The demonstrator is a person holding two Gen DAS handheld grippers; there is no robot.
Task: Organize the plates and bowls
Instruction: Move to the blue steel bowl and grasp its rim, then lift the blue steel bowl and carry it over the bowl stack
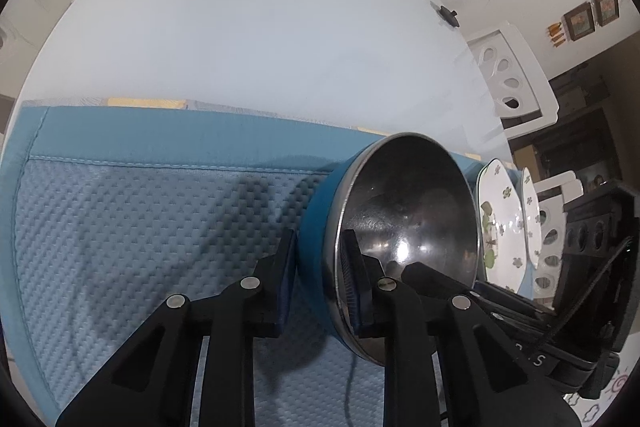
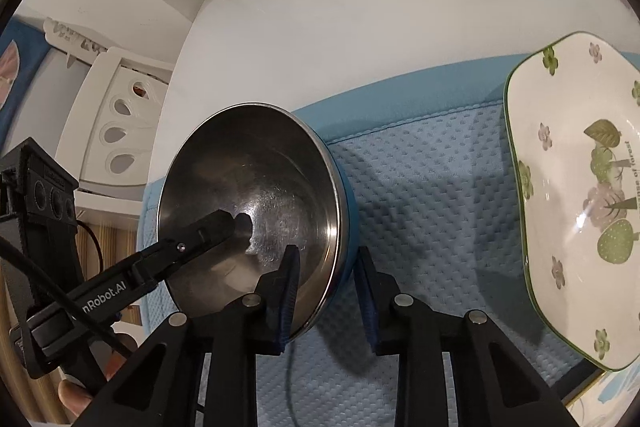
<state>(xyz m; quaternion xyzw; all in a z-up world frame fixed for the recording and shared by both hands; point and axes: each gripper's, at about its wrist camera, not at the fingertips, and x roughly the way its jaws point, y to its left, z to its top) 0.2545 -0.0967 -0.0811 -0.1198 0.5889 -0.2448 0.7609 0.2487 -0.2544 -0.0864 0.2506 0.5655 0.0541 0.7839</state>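
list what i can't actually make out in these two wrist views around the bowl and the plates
- Bowl: its base and outer wall under the rim are hidden in both views by its own tilted body and the gripper fingers.
- Second plate, left wrist view: seen edge-on behind the first plate; pattern unreadable.
- Plate, right wrist view: right side cut off by the fisheye edge.

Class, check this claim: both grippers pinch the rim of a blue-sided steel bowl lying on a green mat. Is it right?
Not quite. The mat is blue, not green, as the right wrist view shows. Both the left gripper and the right gripper do pinch the bowl rim.
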